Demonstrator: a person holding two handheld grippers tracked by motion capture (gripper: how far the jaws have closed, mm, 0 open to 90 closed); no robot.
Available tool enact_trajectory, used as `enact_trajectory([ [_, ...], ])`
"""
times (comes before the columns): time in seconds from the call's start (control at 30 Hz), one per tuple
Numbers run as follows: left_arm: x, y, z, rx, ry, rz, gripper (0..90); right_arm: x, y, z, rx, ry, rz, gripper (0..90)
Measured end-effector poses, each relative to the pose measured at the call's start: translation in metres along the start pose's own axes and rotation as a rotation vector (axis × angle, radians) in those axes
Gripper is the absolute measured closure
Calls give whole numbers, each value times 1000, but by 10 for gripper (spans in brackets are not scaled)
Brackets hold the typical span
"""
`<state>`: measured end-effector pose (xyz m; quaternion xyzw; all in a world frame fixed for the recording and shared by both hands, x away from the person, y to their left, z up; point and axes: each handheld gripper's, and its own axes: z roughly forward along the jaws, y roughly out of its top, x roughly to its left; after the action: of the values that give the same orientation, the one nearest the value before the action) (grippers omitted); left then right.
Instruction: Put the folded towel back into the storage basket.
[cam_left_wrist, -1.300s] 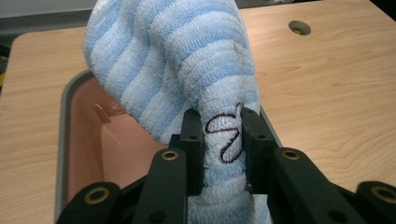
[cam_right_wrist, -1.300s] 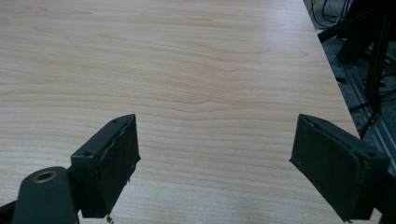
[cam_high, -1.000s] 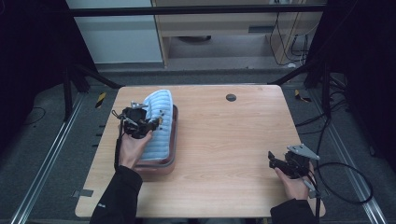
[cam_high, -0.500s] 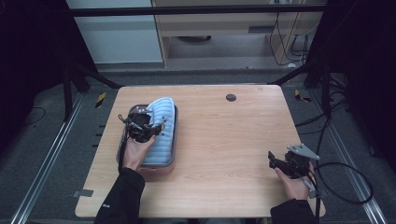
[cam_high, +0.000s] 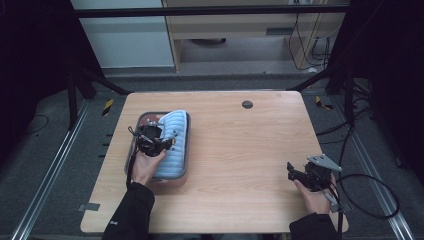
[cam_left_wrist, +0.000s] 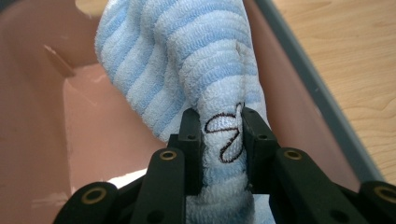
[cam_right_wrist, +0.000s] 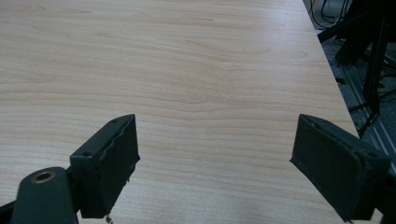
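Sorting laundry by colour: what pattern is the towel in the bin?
Light blue and white stripes on the towel, clearest in the left gripper view.

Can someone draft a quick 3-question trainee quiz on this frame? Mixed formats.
1. True or false: the left claw is shut on the blue striped towel.
2. Multiple choice: where does the towel lie? A) on bare table B) in the pinkish-brown bin C) on the floor
3. Fill in: the right claw is ____ and holds nothing, over the wooden table.

Key
1. True: the jaws pinch a fold of towel bearing a dark squiggle.
2. B: the towel lies in the bin at the table's left side.
3. Open: its jaws stand wide apart above bare wood.
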<state>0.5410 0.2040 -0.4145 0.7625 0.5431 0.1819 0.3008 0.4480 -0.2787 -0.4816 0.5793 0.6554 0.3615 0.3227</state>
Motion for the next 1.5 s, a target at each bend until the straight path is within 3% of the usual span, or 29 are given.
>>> enact_trajectory([
  [0.3,4,-6,7,33,33,10,669,1,0,0,-1,0,-3,143],
  [0.43,6,-7,8,52,46,2,540,1,0,0,-1,0,-1,142],
  [0.47,7,-7,8,58,51,2,456,1,0,0,-1,0,-1,142],
  [0.57,9,-9,8,62,61,-8,418,1,0,0,-2,0,-1,141],
  [0.6,11,-10,7,62,75,-9,338,1,0,0,-2,-1,-1,141],
  [0.67,13,-11,6,64,84,-6,306,1,0,0,-1,-1,-2,140],
  [0.8,18,-13,3,54,76,-13,222,1,0,1,-2,-3,-7,140],
  [1.03,23,-13,-17,-33,63,-19,261,1,0,1,0,-4,-8,140],
  [1.33,22,-16,-42,-146,59,-2,490,2,-1,1,1,-3,-8,141],
  [1.5,18,-18,-55,-208,67,19,497,2,-1,1,-1,-1,-7,141],
])
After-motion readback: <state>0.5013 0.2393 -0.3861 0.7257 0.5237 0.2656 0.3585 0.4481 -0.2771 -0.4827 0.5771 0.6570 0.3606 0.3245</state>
